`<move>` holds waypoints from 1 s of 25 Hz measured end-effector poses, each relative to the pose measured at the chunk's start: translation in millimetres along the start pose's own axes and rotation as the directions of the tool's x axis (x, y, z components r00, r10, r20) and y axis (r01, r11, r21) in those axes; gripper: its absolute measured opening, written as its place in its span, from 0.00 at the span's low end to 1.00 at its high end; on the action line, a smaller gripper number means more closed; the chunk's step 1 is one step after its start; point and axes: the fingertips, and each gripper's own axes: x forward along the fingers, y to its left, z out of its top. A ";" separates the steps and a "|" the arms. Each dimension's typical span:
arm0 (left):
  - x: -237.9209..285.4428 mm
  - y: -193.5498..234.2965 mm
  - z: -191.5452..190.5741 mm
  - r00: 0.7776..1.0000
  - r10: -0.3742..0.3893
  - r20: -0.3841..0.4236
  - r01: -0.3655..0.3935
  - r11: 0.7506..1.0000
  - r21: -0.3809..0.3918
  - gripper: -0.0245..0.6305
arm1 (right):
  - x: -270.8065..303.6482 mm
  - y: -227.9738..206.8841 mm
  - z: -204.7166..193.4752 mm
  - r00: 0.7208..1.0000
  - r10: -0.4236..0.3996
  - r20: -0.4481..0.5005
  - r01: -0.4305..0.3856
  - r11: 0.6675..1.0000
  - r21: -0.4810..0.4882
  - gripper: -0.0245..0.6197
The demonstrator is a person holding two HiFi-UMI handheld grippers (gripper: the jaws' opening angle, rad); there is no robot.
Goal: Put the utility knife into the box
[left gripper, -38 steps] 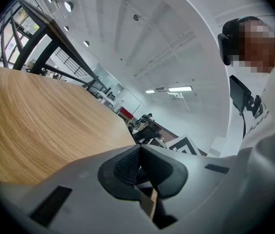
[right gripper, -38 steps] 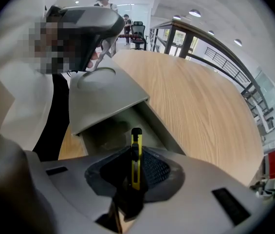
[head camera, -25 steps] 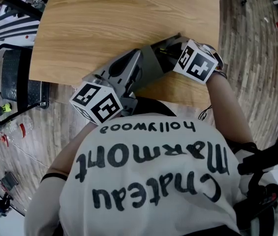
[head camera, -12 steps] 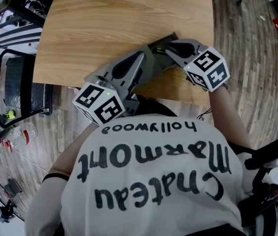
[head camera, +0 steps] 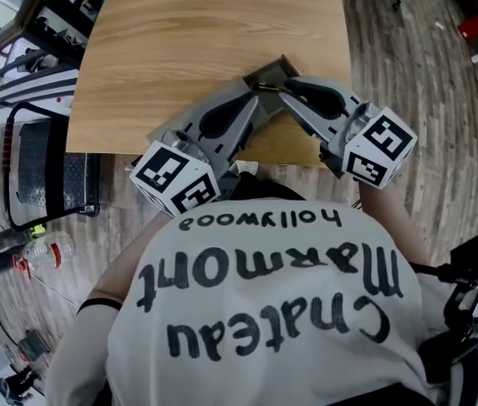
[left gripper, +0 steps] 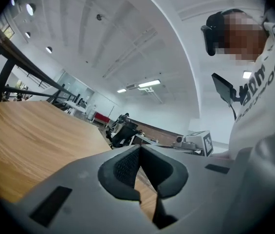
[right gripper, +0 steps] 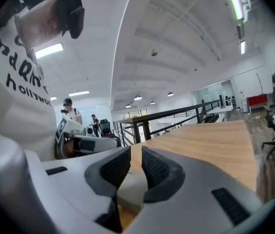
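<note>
A small dark grey box [head camera: 277, 67] sits on the wooden table [head camera: 205, 24] near its front edge. A thin yellow and black streak at the box's near side looks like the utility knife [head camera: 268, 85]; I cannot make out more of it. My left gripper [head camera: 254, 100] points at the box from the left, and in the left gripper view its pads [left gripper: 127, 167] meet at the tips with nothing held. My right gripper [head camera: 286, 88] reaches the box from the right. Its pads [right gripper: 153, 167] stand a narrow gap apart, with a pale grey edge just below them.
The table's front edge runs just under both grippers. A black chair [head camera: 48, 176] and a plastic bottle [head camera: 48, 252] are on the plank floor at left. Two people [right gripper: 70, 112] stand far back by a railing [right gripper: 176, 116]. The person's white shirt [head camera: 264, 303] hides the near space.
My right gripper has drawn back to the right and toward the person, so its marker cube no longer covers the box. The left gripper has barely moved.
</note>
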 end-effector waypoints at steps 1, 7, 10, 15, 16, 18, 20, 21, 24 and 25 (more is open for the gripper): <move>-0.5 -5.8 1.2 1.000 -0.010 -0.005 0.010 1.000 0.025 0.05 | -7.1 6.9 7.3 0.999 0.004 0.040 -0.005 1.000 0.017 0.15; 1.8 -25.0 30.0 0.999 -0.049 0.000 0.049 0.994 0.096 0.05 | -33.1 31.0 43.8 0.988 0.003 0.152 0.000 1.000 -0.021 0.15; 3.0 -47.8 38.9 0.997 -0.073 0.003 0.071 0.982 0.175 0.05 | -52.9 43.1 50.6 0.982 0.008 0.191 -0.001 0.999 -0.037 0.15; 3.6 -66.2 33.4 0.997 -0.079 -0.002 0.078 0.979 0.191 0.05 | -72.9 51.7 49.5 0.977 0.006 0.214 0.000 1.000 -0.027 0.15; 3.6 -68.6 30.5 0.997 -0.078 -0.006 0.077 0.979 0.190 0.05 | -75.4 52.6 47.8 0.977 0.005 0.211 0.000 1.000 -0.026 0.15; 3.9 -73.9 25.5 0.997 -0.076 -0.013 0.077 0.979 0.190 0.05 | -80.6 54.8 44.6 0.979 0.006 0.206 -0.001 1.000 -0.024 0.15; 4.7 -77.6 22.0 0.997 -0.077 -0.015 0.078 0.980 0.184 0.05 | -84.2 56.8 42.0 0.980 0.009 0.197 -0.003 1.000 -0.028 0.15; 4.9 -78.5 20.6 0.997 -0.078 -0.016 0.080 0.980 0.181 0.05 | -84.7 57.5 40.9 0.981 0.011 0.193 -0.005 0.999 -0.032 0.15; 4.2 -80.3 17.5 0.997 -0.075 -0.020 0.078 0.981 0.175 0.05 | -85.4 59.7 37.9 0.983 0.021 0.180 -0.016 0.999 -0.032 0.14; 3.9 -81.2 16.9 0.997 -0.072 -0.020 0.075 0.982 0.173 0.05 | -86.3 59.9 37.3 0.984 0.024 0.178 -0.019 0.999 -0.029 0.14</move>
